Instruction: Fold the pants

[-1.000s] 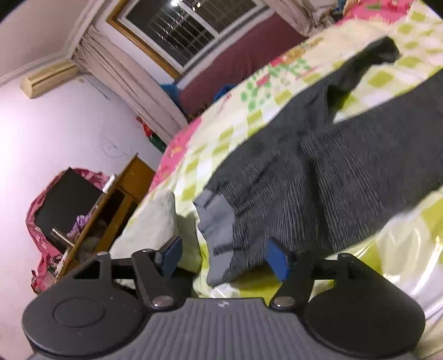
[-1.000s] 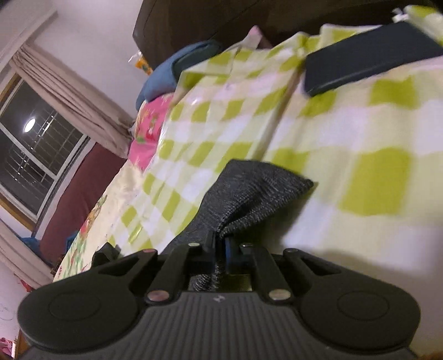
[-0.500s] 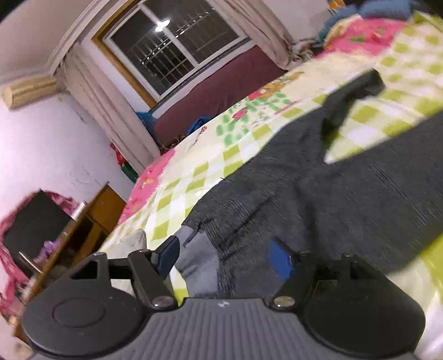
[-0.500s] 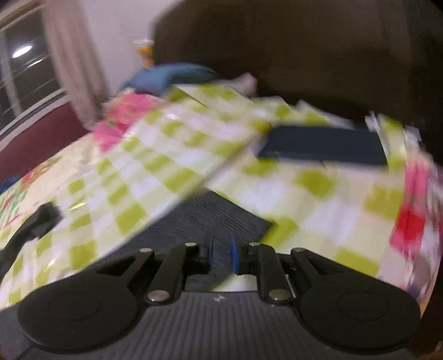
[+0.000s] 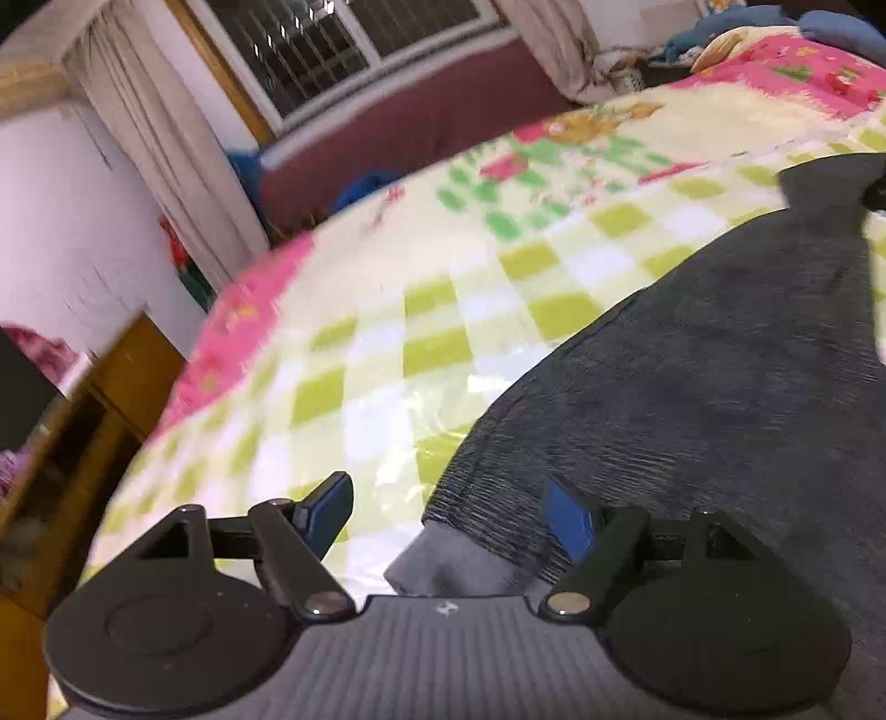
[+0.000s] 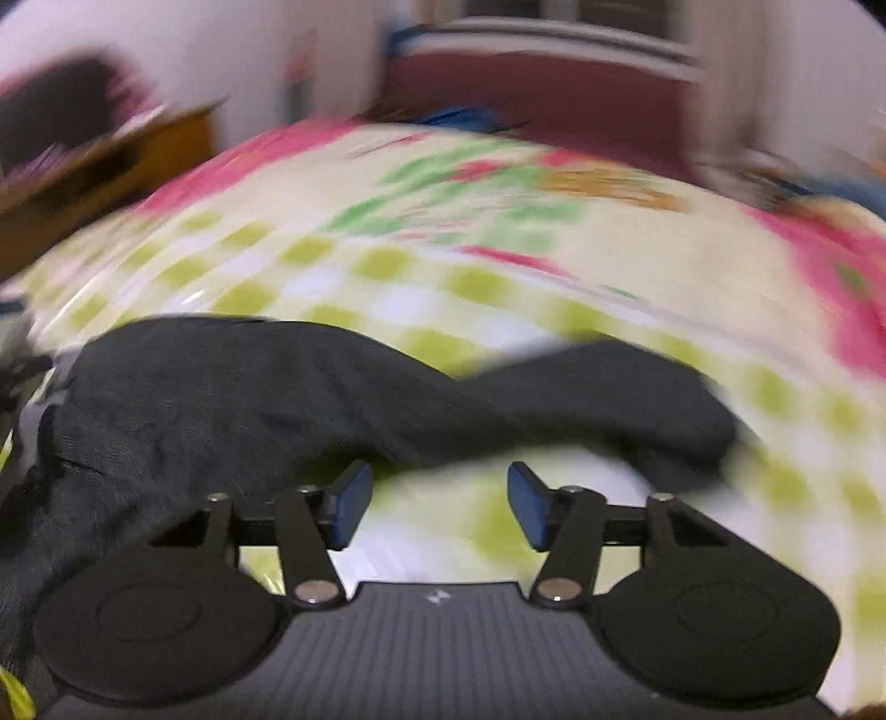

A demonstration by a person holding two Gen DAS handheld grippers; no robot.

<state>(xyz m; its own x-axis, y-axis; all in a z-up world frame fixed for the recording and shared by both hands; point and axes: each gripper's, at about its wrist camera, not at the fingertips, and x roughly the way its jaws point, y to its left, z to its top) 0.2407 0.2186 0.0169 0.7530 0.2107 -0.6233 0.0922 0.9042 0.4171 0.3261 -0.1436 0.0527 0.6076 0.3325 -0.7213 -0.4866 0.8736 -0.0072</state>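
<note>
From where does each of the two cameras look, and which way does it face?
Left wrist: sits on the left gripper, looks down over the pants cuff toward the window; both open fingers show.
Right wrist: sits on the right gripper, faces down at the bed; its fingers have just opened, nothing between them.
Shared: pants, checked bed cover, maroon wall below the window.

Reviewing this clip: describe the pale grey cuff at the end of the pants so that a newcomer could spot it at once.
Start from the bed with the green-and-white checked cover. The dark grey pants lie across it. At their near end, just ahead of the open left gripper, is the cuff: a smooth, lighter grey band, unlike the darker ribbed knit above it.
</note>
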